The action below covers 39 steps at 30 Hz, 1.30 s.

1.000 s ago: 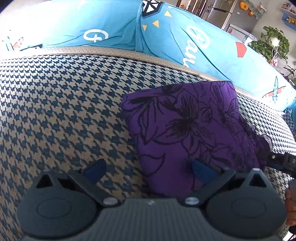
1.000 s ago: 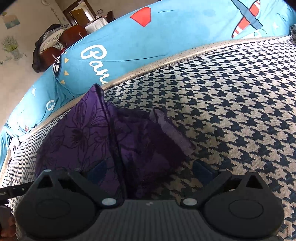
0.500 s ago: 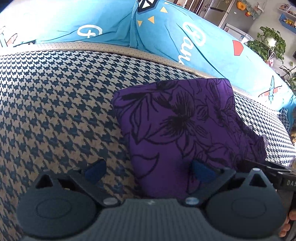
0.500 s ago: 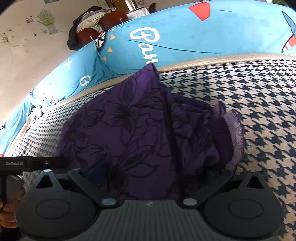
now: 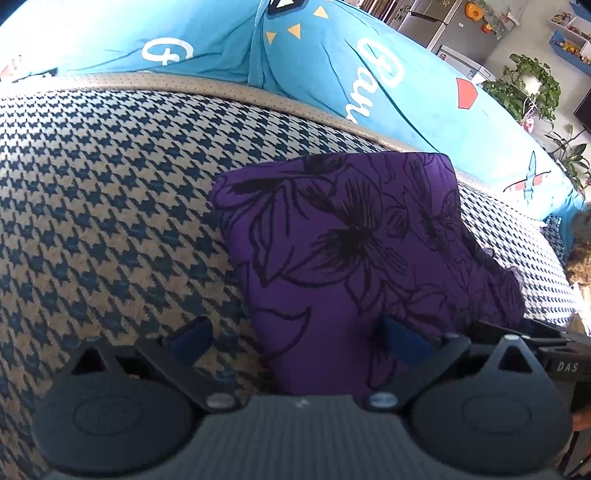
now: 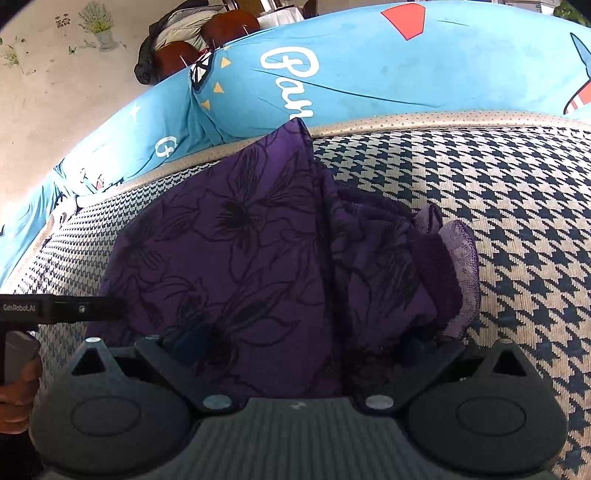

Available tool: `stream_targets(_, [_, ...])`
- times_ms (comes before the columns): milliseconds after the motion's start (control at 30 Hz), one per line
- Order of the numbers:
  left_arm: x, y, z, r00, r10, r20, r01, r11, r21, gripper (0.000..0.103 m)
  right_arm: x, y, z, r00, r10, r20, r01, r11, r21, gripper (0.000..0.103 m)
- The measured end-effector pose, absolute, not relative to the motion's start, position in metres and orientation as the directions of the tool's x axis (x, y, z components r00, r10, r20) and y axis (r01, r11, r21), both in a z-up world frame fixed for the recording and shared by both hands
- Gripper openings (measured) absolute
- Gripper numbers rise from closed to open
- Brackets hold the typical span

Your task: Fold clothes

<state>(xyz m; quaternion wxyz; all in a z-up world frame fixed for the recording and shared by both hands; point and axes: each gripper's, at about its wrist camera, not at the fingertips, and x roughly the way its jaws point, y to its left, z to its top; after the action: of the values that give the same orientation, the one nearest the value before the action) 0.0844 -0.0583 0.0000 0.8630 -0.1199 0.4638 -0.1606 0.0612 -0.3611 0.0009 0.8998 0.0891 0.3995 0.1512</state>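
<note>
Purple garment [image 5: 354,258], printed with black line-drawn flowers, lay folded on a houndstooth cushion [image 5: 110,206] of a sofa, occupying the middle of both views.

Item 1, left tongs [image 5: 295,341]: jaws spread wide, blue pads visible on each finger. The right-hand pad sat over the near edge of the garment; the left-hand pad sat over bare houndstooth. Nothing was pinched between them. In the right wrist view the dark finger of these tongs [image 6: 62,308] reached in from the left and met the garment's left edge, with part of a hand [image 6: 16,398] below it.

Item 2, right tongs [image 6: 297,341]: jaws likewise spread wide, with the near end of the garment lying between and over the fingers; the pads were largely covered by cloth. No closed grip was evident.

Item 3, garment detail: smooth flat panel to the left, bunched gathered folds to the right, ending in a paler mesh-like trim [image 6: 463,258].

Item 4, beige perforated piping [image 5: 221,86] bordered the cushion's far edge.

Item 5, bright blue cover [image 5: 332,62] with white lettering, yellow triangles and a red shape stood behind as the backrest.

Item 6, far background: potted green plants [image 5: 528,85] and a grey fridge [image 5: 443,26].
</note>
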Motion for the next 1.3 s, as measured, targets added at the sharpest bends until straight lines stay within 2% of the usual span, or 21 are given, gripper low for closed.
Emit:
stream_targets(667, [0.099,-0.088,-0.007,0.534,-0.440,-0.722,0.296,0.897,-0.328,0.103,0.068,-0.341,-0.005,0.657,0.343,-0.671,-0.233,0.939,0.252,0.103])
stream_targets(900, [0.097,-0.093,-0.006,0.541,-0.447,-0.712,0.312,0.893,-0.323,0.103,0.067,-0.336,-0.005,0.663,0.356,-0.658,-0.250,0.934,0.253,0.102])
stream_targets(1067, [0.093,-0.100,-0.005,0.553,-0.432,-0.712,0.344,0.897,-0.277,0.103,0.068,-0.337,-0.004,0.657,0.356,-0.665,-0.260,0.934,0.244,0.102])
stream_targets(1300, [0.096,-0.092,-0.007,0.544,-0.443,-0.713,0.333,0.894,-0.301,0.103,0.068,-0.348,-0.004,0.647,0.356,-0.674,-0.252,0.934,0.252,0.102])
